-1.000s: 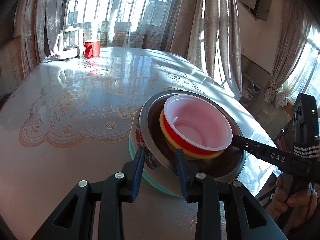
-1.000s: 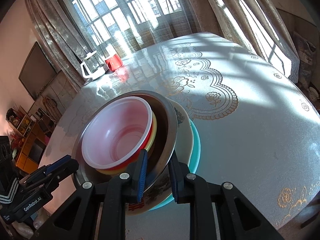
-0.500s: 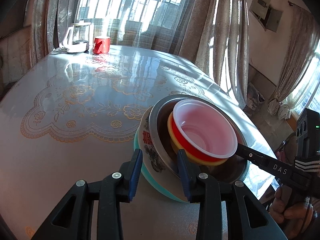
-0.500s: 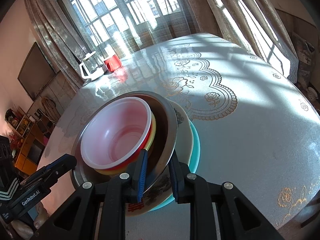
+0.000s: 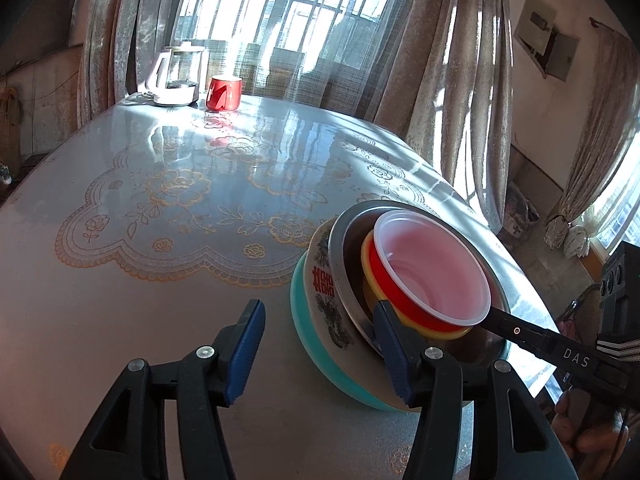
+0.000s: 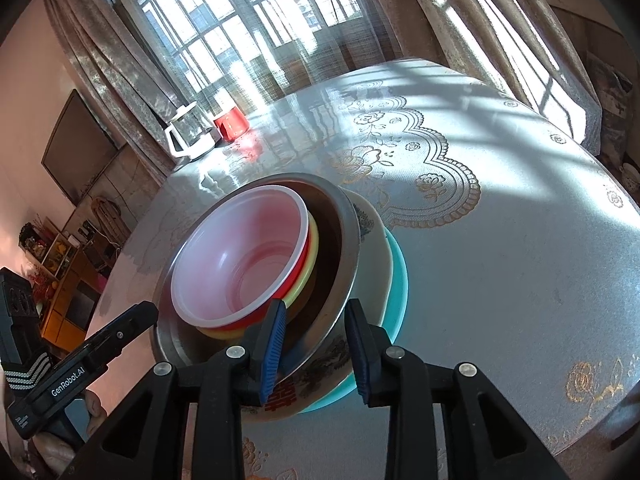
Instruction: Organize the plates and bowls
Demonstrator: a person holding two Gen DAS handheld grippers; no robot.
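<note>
**Now easing off a finished stack of bowls**

Left wrist view first: my left gripper (image 5: 318, 344) is spread wide, holding nothing. Its right-hand finger sits just against the near side of the stack, the other is well out over bare table (image 5: 120, 280). The stack stands near the table's right edge: teal plate (image 5: 308, 344) at the bottom, patterned ceramic bowl (image 5: 320, 280) on it, steel bowl (image 5: 340, 248) inside that, then a yellow bowl (image 5: 366, 256) and the red plastic bowl (image 5: 432, 272) on top. Kettle (image 5: 176, 80) and red mug (image 5: 224, 92) sit far off by the window.

Right wrist view: my right gripper (image 6: 316, 352) is at a middling opening, its fingers straddling the near rims of the steel bowl (image 6: 344, 264) and ceramic bowl (image 6: 372, 240). I cannot tell whether the pads still press them; I judge the grip slack.

To finish well, I'd open the right gripper fully, then draw both grippers straight back, level, so no pad catches a rim and drags the stack toward the edge.
</note>
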